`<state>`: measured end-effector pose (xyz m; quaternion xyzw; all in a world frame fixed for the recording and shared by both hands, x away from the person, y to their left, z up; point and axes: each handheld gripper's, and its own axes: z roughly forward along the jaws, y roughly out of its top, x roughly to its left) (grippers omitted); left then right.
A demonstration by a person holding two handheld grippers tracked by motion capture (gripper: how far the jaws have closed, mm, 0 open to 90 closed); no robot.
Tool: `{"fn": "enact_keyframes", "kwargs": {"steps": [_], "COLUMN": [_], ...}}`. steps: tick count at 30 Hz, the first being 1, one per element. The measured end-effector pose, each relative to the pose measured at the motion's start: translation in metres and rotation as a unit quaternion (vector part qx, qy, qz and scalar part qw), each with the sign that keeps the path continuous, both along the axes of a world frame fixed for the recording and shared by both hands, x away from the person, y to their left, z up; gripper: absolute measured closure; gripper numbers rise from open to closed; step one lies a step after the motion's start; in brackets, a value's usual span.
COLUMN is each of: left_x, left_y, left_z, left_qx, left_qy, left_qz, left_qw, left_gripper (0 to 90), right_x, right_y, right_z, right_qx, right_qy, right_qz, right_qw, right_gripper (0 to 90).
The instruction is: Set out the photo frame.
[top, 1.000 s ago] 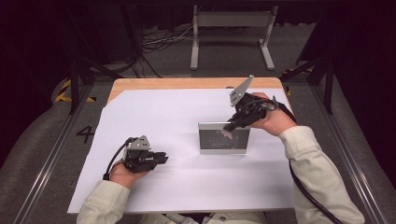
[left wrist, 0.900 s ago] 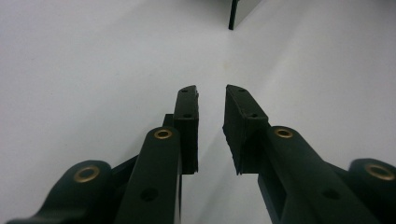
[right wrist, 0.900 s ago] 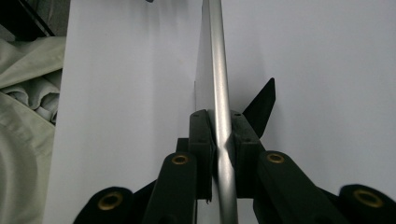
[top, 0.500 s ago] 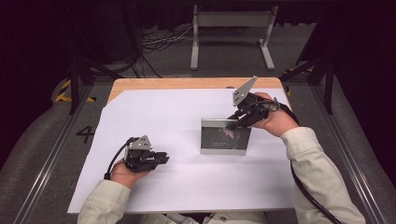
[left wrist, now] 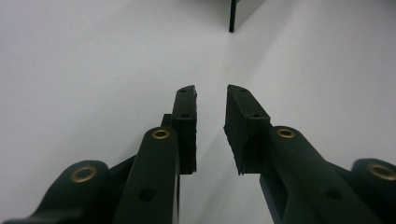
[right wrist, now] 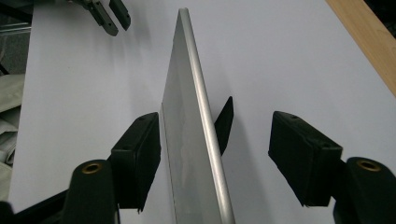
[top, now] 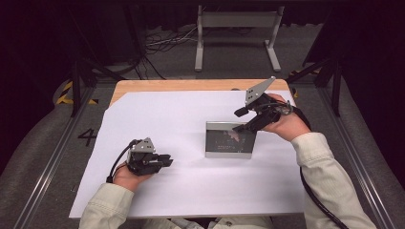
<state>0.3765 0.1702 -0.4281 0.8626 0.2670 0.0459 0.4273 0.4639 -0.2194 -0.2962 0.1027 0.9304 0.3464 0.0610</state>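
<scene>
High view: picture frame (top: 229, 139) is standing upright on the white sheet (top: 167, 114), propped by its back stand.
Right gripper (top: 243, 120): jaws have just been opening around the frame's top edge, letting go.
Left gripper (top: 165, 161): resting well left of the frame, jaws partly apart, holding nothing.

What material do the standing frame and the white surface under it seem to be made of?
Frame: probably brushed aluminium, going by its silver, matte, rounded edge; its dark front reflects like glass or glossy plastic. White surface: likely paper or thin board, flat and matte, laid over a wooden table whose light grain shows at the far edge.
</scene>
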Motion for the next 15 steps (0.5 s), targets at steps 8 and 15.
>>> {"fn": "enact_keyframes", "kwargs": {"steps": [8, 15], "left_x": [0.004, 0.010], "left_y": [-0.001, -0.003], "left_z": [0.001, 0.001], "left_qx": [0.001, -0.006], "left_qy": [-0.007, -0.003], "left_qz": [0.002, 0.000], "left_qw": [1.0000, 1.0000], "left_gripper": [68.4, 67.1], "right_x": [-0.011, -0.020], "right_y": [-0.015, -0.034], "right_z": [0.007, 0.010], "right_qx": [0.010, 0.020], "right_qy": [-0.011, -0.012], "right_qz": [-0.014, -0.036], "right_qw": [0.9998, 0.9991], "right_gripper": [31.6, 29.9]}}
